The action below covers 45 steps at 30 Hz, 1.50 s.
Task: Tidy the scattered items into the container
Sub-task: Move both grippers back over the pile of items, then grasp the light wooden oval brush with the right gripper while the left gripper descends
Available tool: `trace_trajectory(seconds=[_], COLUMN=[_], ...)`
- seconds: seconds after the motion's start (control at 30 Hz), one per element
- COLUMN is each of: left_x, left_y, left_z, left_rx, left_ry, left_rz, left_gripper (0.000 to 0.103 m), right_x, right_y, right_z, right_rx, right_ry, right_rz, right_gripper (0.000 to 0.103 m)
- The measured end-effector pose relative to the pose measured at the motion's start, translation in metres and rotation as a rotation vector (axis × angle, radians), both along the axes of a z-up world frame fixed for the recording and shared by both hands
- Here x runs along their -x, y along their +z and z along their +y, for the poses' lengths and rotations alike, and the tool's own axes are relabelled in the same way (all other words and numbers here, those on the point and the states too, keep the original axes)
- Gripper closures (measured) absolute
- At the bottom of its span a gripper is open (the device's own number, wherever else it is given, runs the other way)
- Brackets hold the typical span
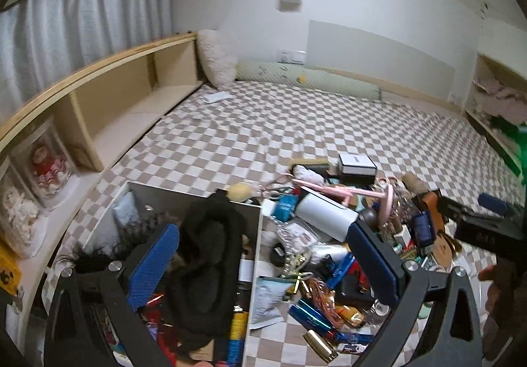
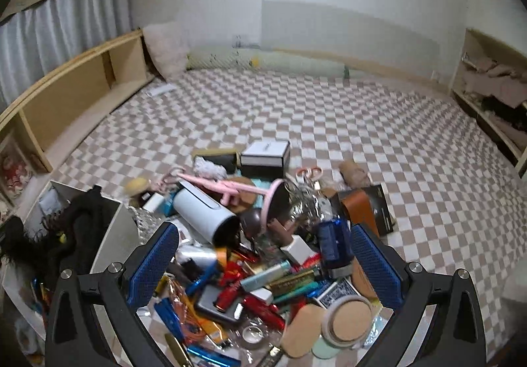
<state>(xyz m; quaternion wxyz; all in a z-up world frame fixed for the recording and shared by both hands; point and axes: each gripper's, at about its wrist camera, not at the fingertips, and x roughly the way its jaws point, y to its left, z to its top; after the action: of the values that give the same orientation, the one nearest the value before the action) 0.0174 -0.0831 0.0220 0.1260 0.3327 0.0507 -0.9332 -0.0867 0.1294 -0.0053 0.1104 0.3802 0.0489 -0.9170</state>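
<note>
Black cloth (image 1: 204,255) is lying in the box (image 1: 253,235) beneath the spread left gripper (image 1: 263,255); a big pile (image 2: 263,261) is waiting beneath the spread, empty right gripper (image 2: 263,261)

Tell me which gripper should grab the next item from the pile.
Right. The right gripper is open directly over the pile, with nothing between its pads. The left gripper hangs over the box edge, a black cloth between its pads.
</note>
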Motion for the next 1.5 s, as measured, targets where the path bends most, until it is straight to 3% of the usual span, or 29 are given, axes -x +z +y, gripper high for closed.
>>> trace_trajectory(seconds=[0.57, 0.87, 0.97, 1.23, 1.3, 1.47, 1.5], left_x=[0.062, 0.084, 0.091, 0.109, 0.112, 0.118, 0.118], left_y=[-0.049, -0.082, -0.096, -0.130, -0.138, -0.154, -0.156], left_z=[0.067, 0.069, 0.074, 0.089, 0.090, 0.097, 0.098], left_rx=[-0.002, -0.115, -0.104, -0.084, -0.077, -0.039, -0.035], left_ry=[-0.150, -0.161, -0.177, -0.206, -0.201, -0.202, -0.205], left_rz=[-0.158, -0.269, -0.316, -0.450, -0.479, -0.532, -0.538], left_gripper=[0.001, 0.001, 0.016, 0.029, 0.038, 0.041, 0.042], right_x=[0.037, 0.041, 0.040, 0.037, 0.037, 0.037, 0.036], right_y=[-0.083, -0.100, -0.106, -0.117, -0.119, -0.131, -0.134], right_z=[0.060, 0.080, 0.082, 0.088, 0.090, 0.095, 0.096], right_rx=[-0.057, -0.043, -0.024, 0.061, 0.077, 0.117, 0.127], right_ry=[-0.051, -0.047, -0.037, -0.039, -0.045, -0.057, -0.056], right_rz=[-0.268, -0.334, -0.362, -0.477, -0.496, -0.564, -0.585], right_gripper=[0.000, 0.000, 0.000, 0.001, 0.002, 0.014, 0.021])
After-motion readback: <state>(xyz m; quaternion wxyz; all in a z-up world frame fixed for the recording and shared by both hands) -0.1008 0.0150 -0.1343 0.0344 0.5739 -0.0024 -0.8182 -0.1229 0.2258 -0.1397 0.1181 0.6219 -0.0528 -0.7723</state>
